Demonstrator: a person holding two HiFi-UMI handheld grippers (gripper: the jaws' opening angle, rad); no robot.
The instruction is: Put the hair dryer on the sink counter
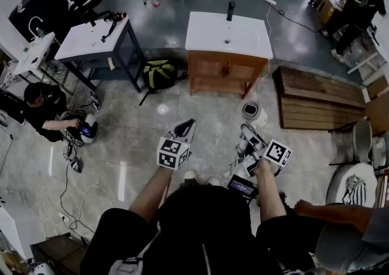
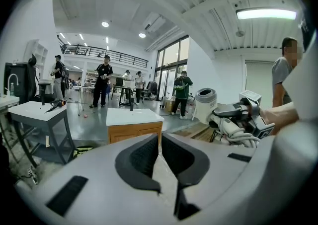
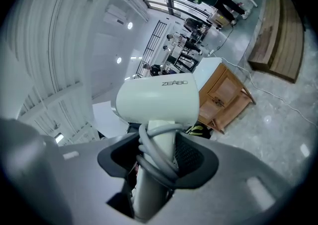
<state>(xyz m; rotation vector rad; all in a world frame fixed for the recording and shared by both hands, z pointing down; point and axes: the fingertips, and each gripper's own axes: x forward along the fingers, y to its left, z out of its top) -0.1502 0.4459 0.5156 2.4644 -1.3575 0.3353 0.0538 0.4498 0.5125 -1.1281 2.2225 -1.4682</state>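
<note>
My right gripper [image 3: 159, 150] is shut on the handle of a white hair dryer [image 3: 158, 101]; its grey cord is wound round the handle between the pads. In the head view the hair dryer [image 1: 244, 146] hangs in the right gripper [image 1: 254, 145] above the floor, well short of the sink counter [image 1: 228, 36]. That counter is a white basin top with a black tap on a wooden cabinet [image 3: 226, 95]. The left gripper [image 1: 183, 129] is held beside it, shut, with nothing between its pads [image 2: 149, 157]. From the left gripper view the counter [image 2: 131, 117] stands ahead and the dryer [image 2: 233, 125] is at the right.
A dark-framed table with a white top [image 1: 91, 40] stands left of the counter, a yellow-green backpack [image 1: 159, 74] between them. A white round bin [image 1: 250, 111] and a wooden bench [image 1: 316, 101] are at the right. One person [image 1: 42, 107] crouches at the left; cables lie on the floor.
</note>
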